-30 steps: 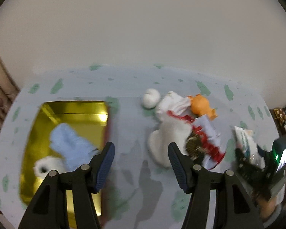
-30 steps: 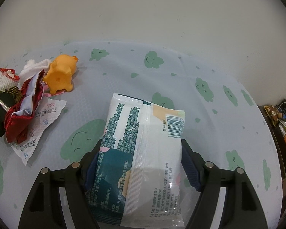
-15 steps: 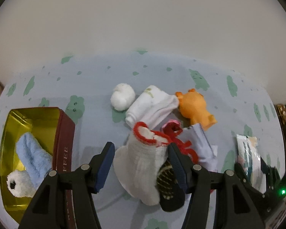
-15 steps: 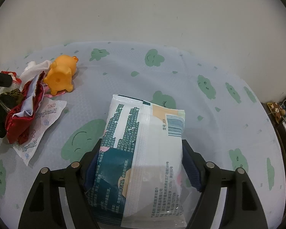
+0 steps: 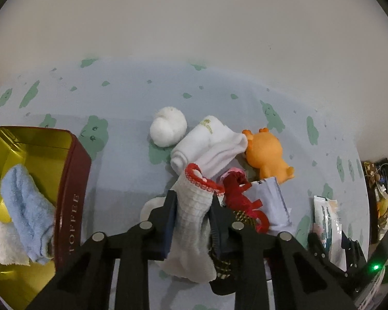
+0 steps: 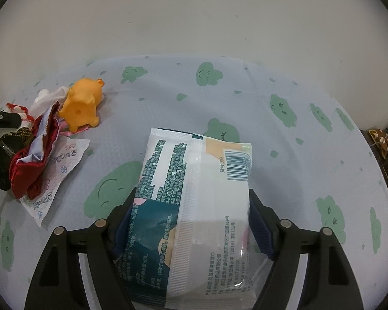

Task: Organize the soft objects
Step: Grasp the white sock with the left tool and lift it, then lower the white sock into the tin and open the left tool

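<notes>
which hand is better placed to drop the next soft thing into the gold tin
Left. The left gripper is already shut on the red-trimmed sock, with the tin right beside it. The right gripper holds a wipes pack, and no tin shows in its view.

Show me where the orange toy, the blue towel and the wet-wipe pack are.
orange toy (image 5: 267,152), left wrist view, its body.
blue towel (image 5: 25,206), left wrist view, its middle fold.
wet-wipe pack (image 6: 194,206), right wrist view, its centre seam.
</notes>
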{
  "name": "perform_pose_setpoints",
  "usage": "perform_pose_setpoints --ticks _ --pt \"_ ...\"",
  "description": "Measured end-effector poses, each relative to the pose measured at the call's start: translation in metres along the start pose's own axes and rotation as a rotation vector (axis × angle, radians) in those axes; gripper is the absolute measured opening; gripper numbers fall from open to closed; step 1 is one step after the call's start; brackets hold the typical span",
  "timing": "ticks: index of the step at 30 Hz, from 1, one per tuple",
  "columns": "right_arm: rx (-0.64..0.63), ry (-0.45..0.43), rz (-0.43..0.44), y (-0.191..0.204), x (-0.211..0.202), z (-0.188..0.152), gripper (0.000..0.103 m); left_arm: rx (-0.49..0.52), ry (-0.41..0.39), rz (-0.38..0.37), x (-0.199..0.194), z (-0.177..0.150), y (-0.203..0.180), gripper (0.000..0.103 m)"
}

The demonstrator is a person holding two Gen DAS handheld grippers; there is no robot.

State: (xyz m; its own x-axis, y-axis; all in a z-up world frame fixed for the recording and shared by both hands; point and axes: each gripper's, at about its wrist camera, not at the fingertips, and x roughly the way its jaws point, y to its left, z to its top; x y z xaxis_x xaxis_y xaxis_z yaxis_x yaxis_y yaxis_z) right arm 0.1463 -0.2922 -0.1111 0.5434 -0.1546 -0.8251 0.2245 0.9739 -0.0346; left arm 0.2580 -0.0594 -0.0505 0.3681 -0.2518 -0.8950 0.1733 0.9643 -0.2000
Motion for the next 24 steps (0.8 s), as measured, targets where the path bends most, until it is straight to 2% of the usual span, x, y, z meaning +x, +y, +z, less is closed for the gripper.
perform_pose_setpoints --ticks 10,16,24 --pt "-0.002 -0.001 -0.001 0.000 0.000 0.000 0.073 0.029 -0.041 -0.010 -0.025 -0.003 0.003 0.022" --pt "-0.004 -0.001 0.000 0.000 0.000 0.000 0.073 0.034 -0.072 0.022 -0.047 -0.004 0.012 0.022" --pt "-0.005 -0.001 0.000 0.000 0.000 0.001 0.073 -0.003 -0.116 0.100 -0.079 0.007 0.052 0.022"
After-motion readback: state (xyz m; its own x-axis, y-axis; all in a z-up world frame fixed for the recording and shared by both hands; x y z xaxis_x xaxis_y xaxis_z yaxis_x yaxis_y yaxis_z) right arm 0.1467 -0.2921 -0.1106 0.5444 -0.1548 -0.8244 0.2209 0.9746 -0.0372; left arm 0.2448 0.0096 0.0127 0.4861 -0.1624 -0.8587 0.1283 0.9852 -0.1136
